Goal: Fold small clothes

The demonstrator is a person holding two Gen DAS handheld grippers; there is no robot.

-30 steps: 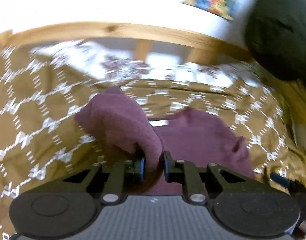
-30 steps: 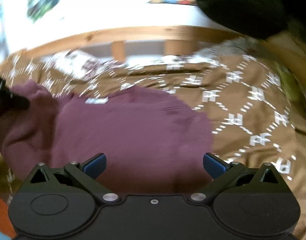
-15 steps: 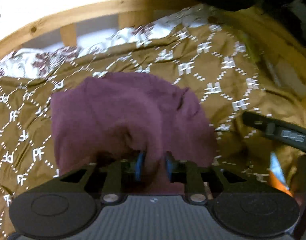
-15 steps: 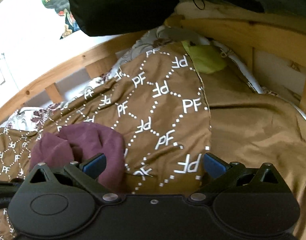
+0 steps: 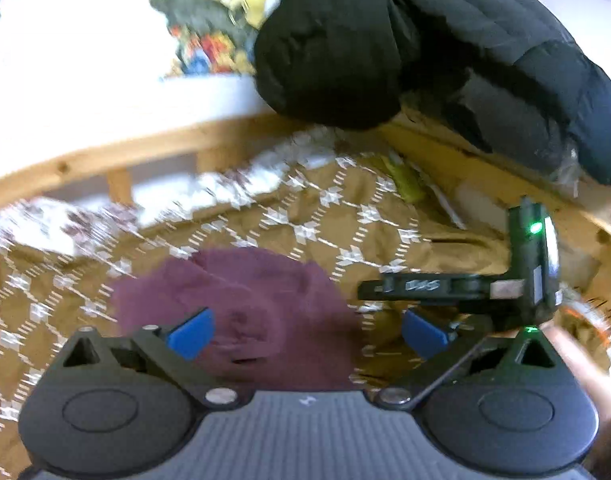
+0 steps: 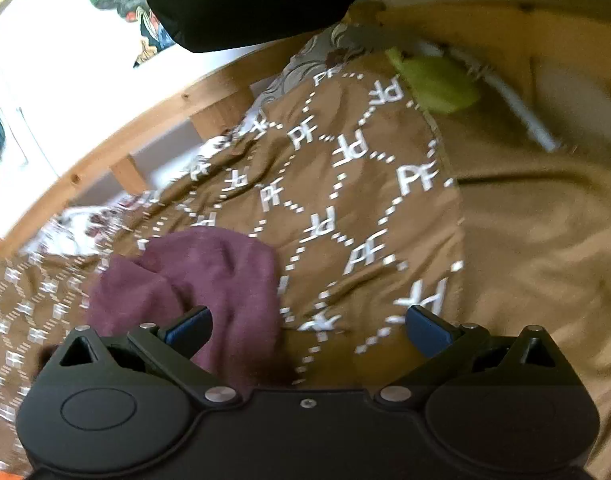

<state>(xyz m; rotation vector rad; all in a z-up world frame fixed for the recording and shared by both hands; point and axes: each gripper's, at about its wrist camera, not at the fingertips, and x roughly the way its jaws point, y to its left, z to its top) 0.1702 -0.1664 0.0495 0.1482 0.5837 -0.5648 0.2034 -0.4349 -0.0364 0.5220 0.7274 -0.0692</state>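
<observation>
A small maroon garment (image 5: 241, 312) lies bunched and folded over on a brown blanket (image 5: 345, 216) patterned with white letters. It also shows in the right wrist view (image 6: 201, 280). My left gripper (image 5: 305, 334) is open and empty, just above the garment's near edge. My right gripper (image 6: 309, 328) is open and empty, its left finger over the garment's right edge. The right gripper's body (image 5: 505, 280) shows in the left wrist view, to the right of the garment.
A wooden bed rail (image 6: 145, 132) runs behind the blanket. A black puffy jacket (image 5: 385, 40) hangs over the far corner. A yellow-green cloth (image 6: 441, 84) lies by the rail at the back right. Plain tan bedding (image 6: 545, 240) spreads to the right.
My left gripper has opened and let go of the maroon garment, which now lies on the blanket. My right gripper stayed open and shifted slightly.
</observation>
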